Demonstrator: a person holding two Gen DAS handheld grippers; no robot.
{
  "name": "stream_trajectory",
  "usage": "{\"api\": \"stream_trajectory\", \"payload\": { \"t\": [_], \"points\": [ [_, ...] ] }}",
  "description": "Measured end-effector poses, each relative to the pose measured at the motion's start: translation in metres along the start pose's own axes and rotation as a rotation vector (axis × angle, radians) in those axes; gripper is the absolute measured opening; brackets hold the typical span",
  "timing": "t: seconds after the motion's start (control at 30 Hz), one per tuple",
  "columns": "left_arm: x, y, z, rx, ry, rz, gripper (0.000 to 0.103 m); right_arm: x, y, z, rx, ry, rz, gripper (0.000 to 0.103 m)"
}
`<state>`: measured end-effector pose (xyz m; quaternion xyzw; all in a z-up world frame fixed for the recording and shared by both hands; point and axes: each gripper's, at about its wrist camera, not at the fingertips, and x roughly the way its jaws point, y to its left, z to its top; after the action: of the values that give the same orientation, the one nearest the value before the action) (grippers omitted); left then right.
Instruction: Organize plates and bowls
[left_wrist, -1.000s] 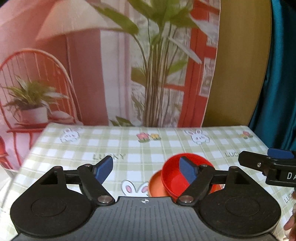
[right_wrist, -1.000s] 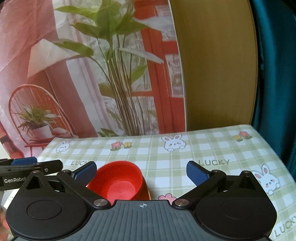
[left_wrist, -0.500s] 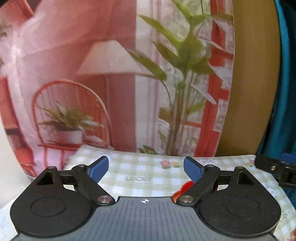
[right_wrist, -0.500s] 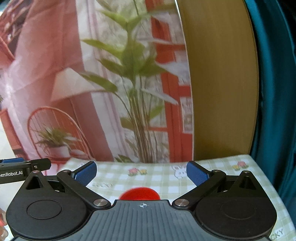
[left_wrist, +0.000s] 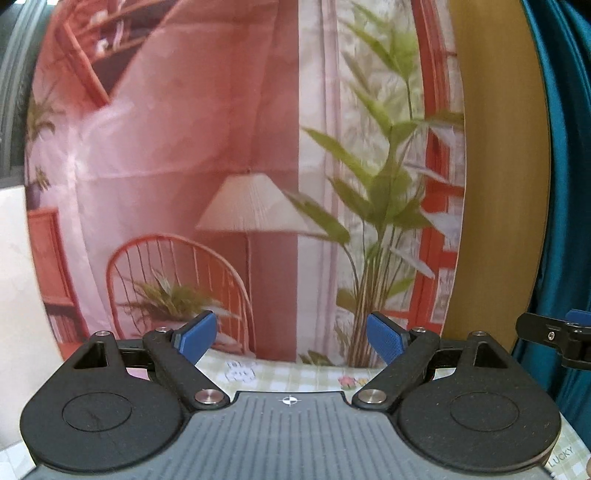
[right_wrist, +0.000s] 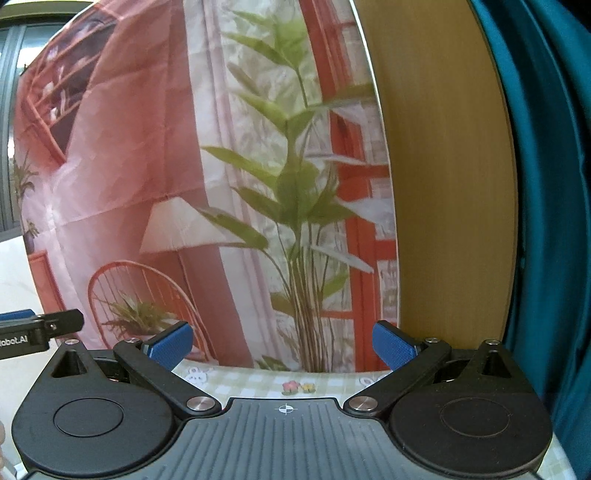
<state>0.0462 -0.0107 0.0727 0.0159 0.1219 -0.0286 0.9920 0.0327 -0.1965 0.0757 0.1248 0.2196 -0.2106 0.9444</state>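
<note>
the left gripper (left_wrist: 291, 336) is held high, aimed nearly level at the printed backdrop (left_wrist: 192, 155), its blue pads (left_wrist: 384, 339) spread wide with nothing between them. the right gripper (right_wrist: 282, 347) sits just beside it, likewise spread and empty. only the table's (right_wrist: 251, 380) far checked edge shows; plates and bowls are out of view.

We see a printed backdrop (left_wrist: 221, 166) hanging behind the table (left_wrist: 295, 376)'s far edge, a wooden panel (left_wrist: 498, 184) and curtain (left_wrist: 569, 184) to its right.
</note>
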Motion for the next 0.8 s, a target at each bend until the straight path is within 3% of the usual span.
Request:
{"api": "stream_trajectory", "payload": {
  "t": [0.8],
  "points": [
    [-0.021, 0.003, 0.012, -0.026, -0.028, 0.021, 0.090, -0.012, 0.010, 0.010, -0.029, -0.026, 0.025, 0.103]
  ]
}}
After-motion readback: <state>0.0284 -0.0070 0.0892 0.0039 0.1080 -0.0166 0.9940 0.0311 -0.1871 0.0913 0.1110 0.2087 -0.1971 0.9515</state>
